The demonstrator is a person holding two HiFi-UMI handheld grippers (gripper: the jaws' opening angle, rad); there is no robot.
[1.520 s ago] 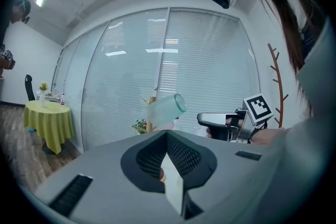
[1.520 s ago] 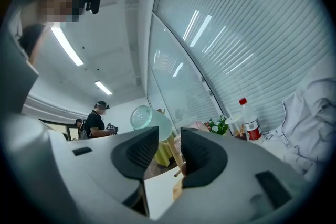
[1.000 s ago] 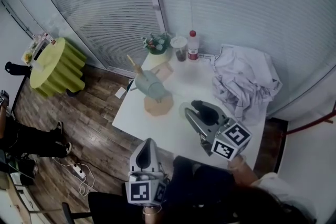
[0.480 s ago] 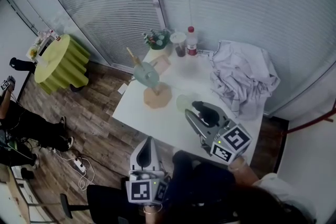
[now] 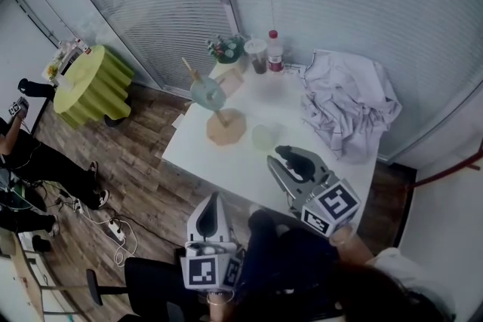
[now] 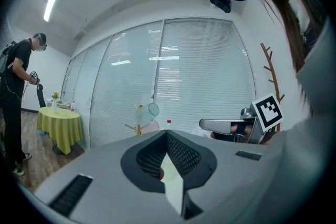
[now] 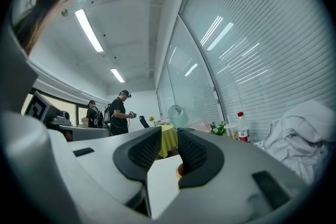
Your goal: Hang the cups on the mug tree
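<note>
A wooden mug tree (image 5: 224, 124) stands on the white table (image 5: 226, 162) with one pale green cup (image 5: 205, 93) hung on a peg. A second pale cup (image 5: 264, 137) stands on the table just right of the tree's base. My right gripper (image 5: 275, 155) hovers a little short of that cup. Its jaws have just been closing, and a narrow gap with nothing in it remains between them. My left gripper (image 5: 214, 197) is shut and empty, off the table's near edge. The hung cup (image 6: 150, 109) shows far ahead in the left gripper view, and as a small cup (image 7: 176, 114) in the right gripper view.
A crumpled white cloth (image 5: 351, 105) covers the table's right side. At the far edge stand a red-capped bottle (image 5: 276, 56), a plastic cup (image 5: 257, 61) and a small plant (image 5: 225, 50). A yellow-green draped table (image 5: 94, 87) and people stand to the left.
The table and mug tree have slid further from both grippers in the head view. The cup on the table, earlier right at my right gripper's fingertips, now stands apart from them.
</note>
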